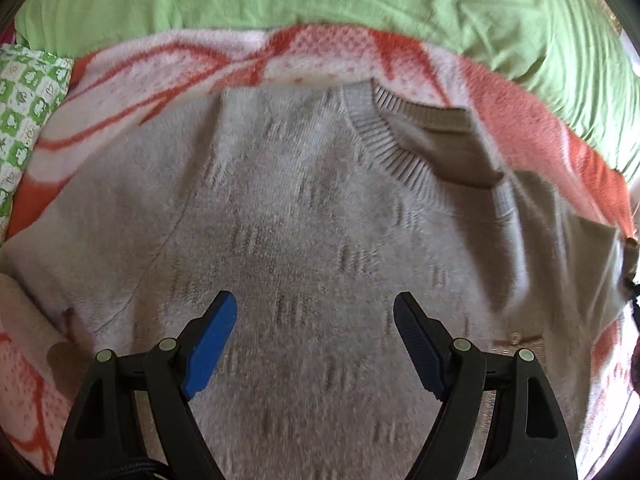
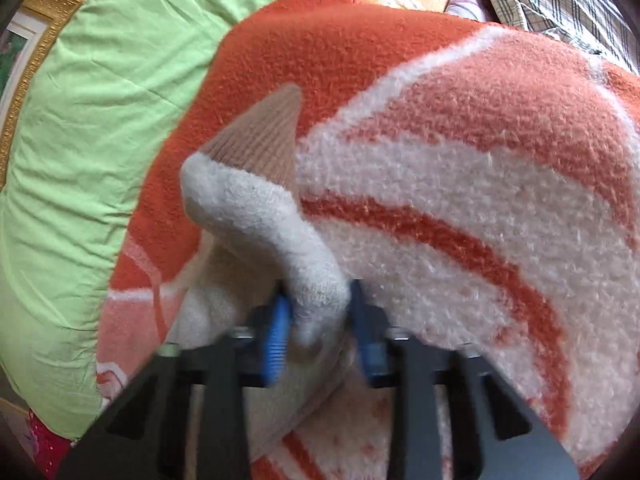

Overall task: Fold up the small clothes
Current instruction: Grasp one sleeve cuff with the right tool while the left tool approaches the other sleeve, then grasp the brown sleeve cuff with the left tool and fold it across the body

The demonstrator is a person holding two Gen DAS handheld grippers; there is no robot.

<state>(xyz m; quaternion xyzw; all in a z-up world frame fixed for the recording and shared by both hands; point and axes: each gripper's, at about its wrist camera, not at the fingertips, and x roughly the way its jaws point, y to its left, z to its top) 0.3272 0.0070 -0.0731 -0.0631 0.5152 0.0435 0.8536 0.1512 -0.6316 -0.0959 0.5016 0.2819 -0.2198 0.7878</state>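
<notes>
The sweater (image 1: 304, 208) is lying spread on the blanket (image 1: 132, 76), directly ahead of and beneath the left gripper (image 1: 315, 312), its pale fuzzy knit filling most of that camera's view. Its ribbed collar (image 1: 394, 148) is sitting ahead and to the right of the fingers, with a tan panel just beyond it. The left gripper is hovering over the knit with its jaws standing wide apart and nothing between the blue pads (image 1: 210, 344). In the right wrist view, the sleeve (image 2: 264, 216) is rising in a fold straight up from the right gripper (image 2: 320, 312), and its tan ribbed cuff (image 2: 264, 136) is pointing away ahead of the fingers. The right gripper is pinching the sleeve's fuzzy fabric between its blue pads (image 2: 278, 332), jaws drawn in against the bunched knit. The orange-and-white blanket is stretching out ahead and to the right of that gripper. A green sheet (image 2: 80, 152) is lying to its left, beyond the blanket's edge, and a plaid cloth (image 2: 560, 4) is showing far ahead at the upper right.
</notes>
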